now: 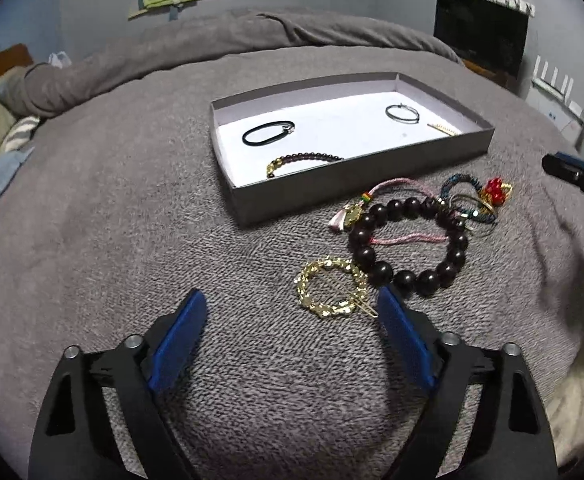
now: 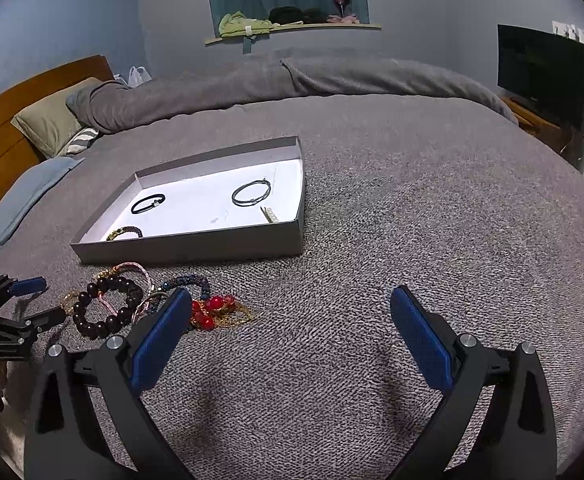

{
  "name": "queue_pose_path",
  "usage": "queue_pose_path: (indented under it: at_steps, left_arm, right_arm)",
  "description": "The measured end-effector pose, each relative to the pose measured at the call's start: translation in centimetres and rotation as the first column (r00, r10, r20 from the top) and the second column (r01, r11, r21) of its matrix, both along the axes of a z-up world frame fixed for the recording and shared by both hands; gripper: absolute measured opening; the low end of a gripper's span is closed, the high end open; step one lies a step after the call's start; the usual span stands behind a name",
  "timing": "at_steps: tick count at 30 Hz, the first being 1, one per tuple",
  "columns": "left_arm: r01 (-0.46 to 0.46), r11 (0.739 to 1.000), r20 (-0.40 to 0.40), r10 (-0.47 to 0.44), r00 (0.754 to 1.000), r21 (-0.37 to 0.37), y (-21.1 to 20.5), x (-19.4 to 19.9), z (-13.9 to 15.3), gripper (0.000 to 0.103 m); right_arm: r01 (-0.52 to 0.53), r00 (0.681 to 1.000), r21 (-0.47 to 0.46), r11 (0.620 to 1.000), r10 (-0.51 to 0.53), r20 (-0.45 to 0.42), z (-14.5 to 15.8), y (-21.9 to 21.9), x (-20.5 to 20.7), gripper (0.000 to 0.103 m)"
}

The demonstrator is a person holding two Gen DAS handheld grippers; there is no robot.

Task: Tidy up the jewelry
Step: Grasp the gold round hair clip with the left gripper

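Nearest the left wrist camera, the left gripper stands with its black arms spread and its ribbed blue pads wide apart over the grey knitted blanket, holding nothing. The gold leaf-shaped hair clip lies flat on the blanket just ahead, its pin end close to the right-hand pad; whether they touch cannot be told. The right gripper is likewise wide open and empty, its left pad standing in front of the jewelry pile.

Just beyond the clip lies a bracelet of large, round, glossy dark beads, crossed by a pink braided cord with a small tassel. Beside these sit a coil of blue beaded bangles and a cluster of red faceted beads on gold chain, all tangled together.

Farther on rests a shallow grey cardboard box with a white floor. Inside are a black cord loop, a thin silver bangle, a dark-and-gold beaded bracelet against the near wall, and a small pearl-set clip.

No readable writing shows anywhere.
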State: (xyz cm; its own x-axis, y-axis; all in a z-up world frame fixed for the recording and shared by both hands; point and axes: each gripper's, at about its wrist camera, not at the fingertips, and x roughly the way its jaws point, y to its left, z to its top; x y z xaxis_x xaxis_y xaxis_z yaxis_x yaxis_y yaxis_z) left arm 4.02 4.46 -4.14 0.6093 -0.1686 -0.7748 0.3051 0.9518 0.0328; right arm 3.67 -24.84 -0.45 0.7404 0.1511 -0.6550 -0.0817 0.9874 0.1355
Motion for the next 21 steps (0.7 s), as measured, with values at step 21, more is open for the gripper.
queue_pose_path:
  at_steps: [21]
  left_arm:
    - [0.075,0.996,-0.046,-0.077,0.996,-0.040,-1.6,2.5,-1.4,0.043]
  right_arm:
    - [0.005,1.000,0.014,1.000,-0.005,-0.007,-0.1,-0.5,0.3,0.098]
